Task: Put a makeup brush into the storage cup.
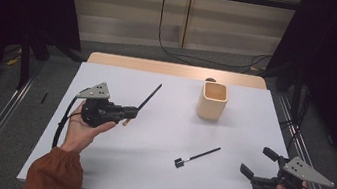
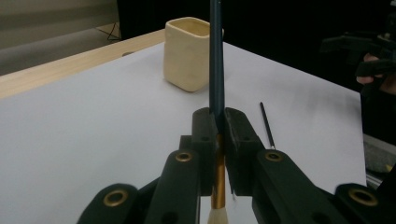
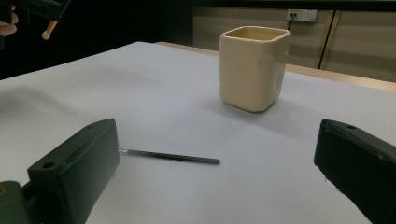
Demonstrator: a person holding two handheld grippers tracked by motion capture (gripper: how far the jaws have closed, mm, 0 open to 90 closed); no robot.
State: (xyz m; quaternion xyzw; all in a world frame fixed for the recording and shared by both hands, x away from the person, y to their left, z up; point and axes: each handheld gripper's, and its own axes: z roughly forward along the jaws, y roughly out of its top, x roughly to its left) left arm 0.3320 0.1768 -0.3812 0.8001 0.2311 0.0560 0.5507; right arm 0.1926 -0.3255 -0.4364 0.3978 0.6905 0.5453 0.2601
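So the left gripper (image 1: pixel 129 113) is clamped tight on a dark-handled brush (image 1: pixel 148 97), held up off the tabletop (image 1: pixel 110 166), handle pointing toward the far side and the pale tip sticking out the back. Looks to me like the job is dropping brushes into the cream cup (image 1: pixel 213 101), which stands upright toward the far right of the white sheet. To do it well, I'd carry the brush over until it's right above the cup's mouth, tilt it closer to vertical, and lower one end well inside before letting go, otherwise it could catch the rim and tip out or nudge the cup. The right gripper (image 1: pixel 255 169) is wide open and empty, hovering near the right edge, with a second smaller brush (image 1: pixel 197 157) lying flat between it and the middle of the tabletop; that's probably its pickup. Hard to see: the inside of the cup, so no idea if anything is already in there. In the left gripper view the held brush is cut off top and bottom, and there's a dark blob behind the cup I can't identify.
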